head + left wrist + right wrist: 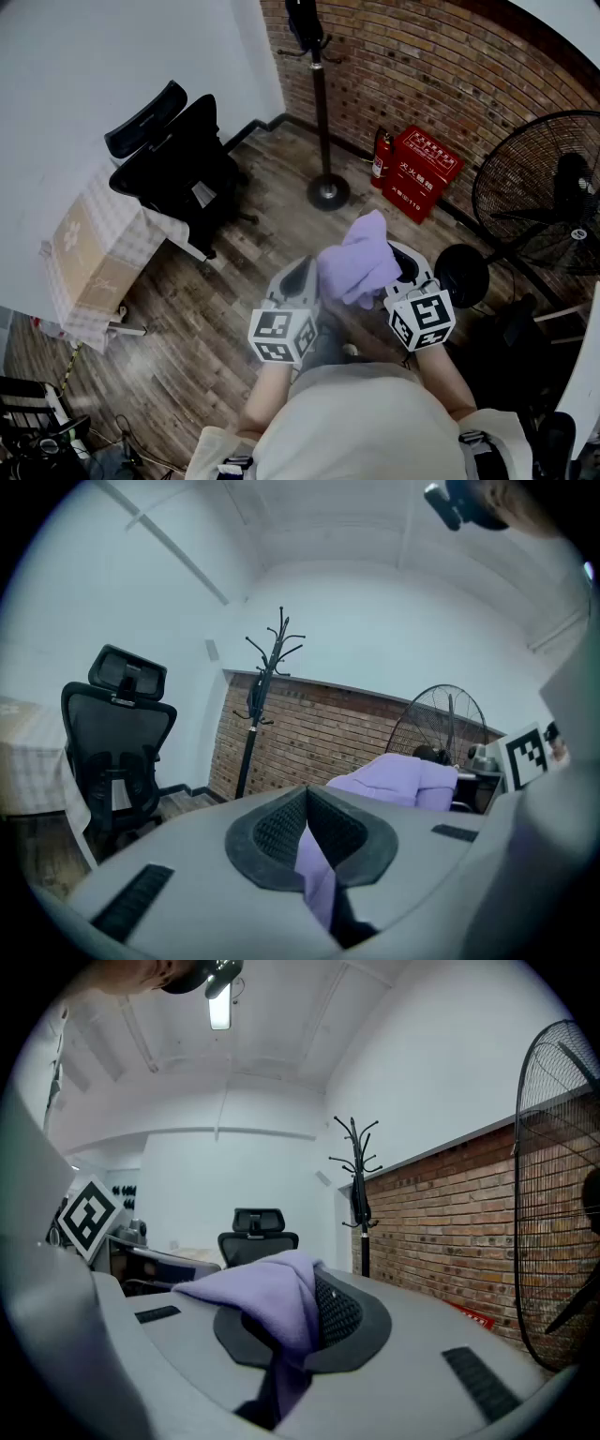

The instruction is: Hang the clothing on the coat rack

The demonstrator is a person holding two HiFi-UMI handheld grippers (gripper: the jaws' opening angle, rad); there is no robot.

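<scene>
your left gripper has its jaws pinched on a fold of the purple clothing, and your right gripper clamps another fold. the cloth sits bunched between them. the coat rack stands well ahead, by the brick wall.

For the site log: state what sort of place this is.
Probably an office or studio room, indoors. A black office chair stands by a white wall, a coat rack stands against a brick wall, and a large floor fan stands on the wood flooring.
</scene>
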